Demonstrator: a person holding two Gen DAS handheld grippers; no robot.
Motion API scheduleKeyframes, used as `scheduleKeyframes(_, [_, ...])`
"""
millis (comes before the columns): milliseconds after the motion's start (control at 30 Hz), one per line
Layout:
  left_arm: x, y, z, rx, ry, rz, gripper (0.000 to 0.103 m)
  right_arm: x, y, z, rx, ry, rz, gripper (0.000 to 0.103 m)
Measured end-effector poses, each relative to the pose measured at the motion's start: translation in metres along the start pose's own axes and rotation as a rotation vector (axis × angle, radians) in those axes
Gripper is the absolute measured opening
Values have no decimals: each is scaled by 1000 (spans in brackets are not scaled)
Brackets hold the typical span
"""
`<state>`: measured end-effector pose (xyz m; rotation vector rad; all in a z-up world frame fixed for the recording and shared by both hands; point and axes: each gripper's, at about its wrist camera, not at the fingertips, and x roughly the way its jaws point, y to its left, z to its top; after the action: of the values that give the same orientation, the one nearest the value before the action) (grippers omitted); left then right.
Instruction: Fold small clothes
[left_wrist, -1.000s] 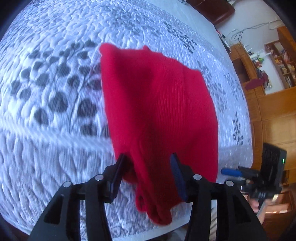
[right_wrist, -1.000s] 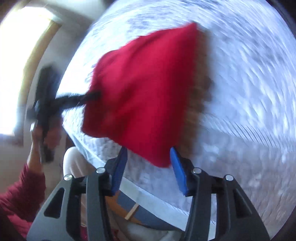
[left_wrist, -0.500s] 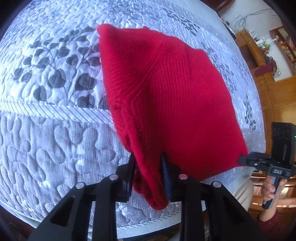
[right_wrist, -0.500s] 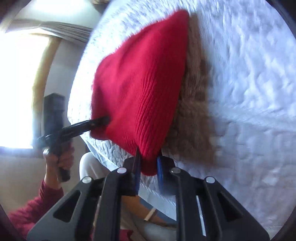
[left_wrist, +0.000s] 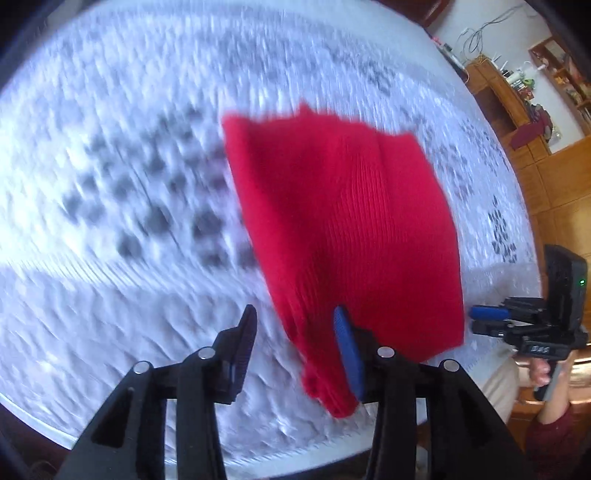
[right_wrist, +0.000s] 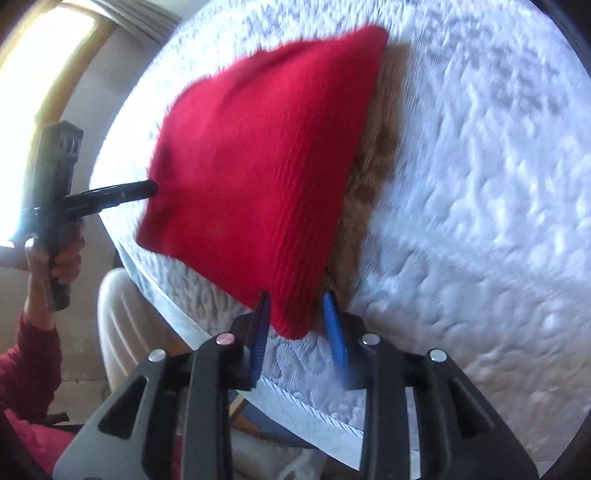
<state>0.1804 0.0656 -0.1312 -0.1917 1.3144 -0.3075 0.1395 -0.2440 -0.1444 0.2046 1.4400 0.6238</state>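
The red knitted garment (left_wrist: 343, 225) lies on the quilted white mattress (left_wrist: 110, 129) with its near end at the mattress edge; it looks doubled over into a compact wedge, with ribbed layers stacked along the near side. A brownish patch (right_wrist: 373, 158) beside it in the right wrist view may be its shadow or something underneath; I cannot tell which.

The left gripper (left_wrist: 295, 347) has its jaws opening: the garment's near corner sits between them against the blue pad on the right, while the other pad stands clear of the cloth. The right gripper (right_wrist: 295, 325) is also opening its jaws, the opposite near corner between the two blue pads with a gap on each side, so neither gripper presses the fabric.

By my reading, one fold is laid and both corners are being let go. What looks left is perhaps a further fold or smoothing, then setting it aside; no other clothes are in view
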Motion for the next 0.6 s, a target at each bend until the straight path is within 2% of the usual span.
scheduleKeyframes(67, [-11,-2,26,39,-55,12,44,-11,-4,19,4,-37,-10,31])
scheduleKeyframes(133, [-11,-5,53,68,-72,-6,44,-15,-10,42,9,-63,-47,31])
scheduleKeyframes(167, [-5,-11,73,98,-71,-27,44,-16,-14,53,11,-71,-51,32])
scheduleKeyframes(267, [18,-26,119,188,-60,-23,44,-12,-28,78,38,-81,-47,36])
scheduleKeyframes(367, [54,-36,157,223,-4,-36,44,0,-37,97,61,-68,-29,36])
scheduleKeyframes(467, [80,-28,173,204,53,-40,44,9,-42,111,65,-57,-26,36])
scheduleKeyframes(600, [98,-22,174,176,87,-85,43,18,-47,127,69,-54,-20,39])
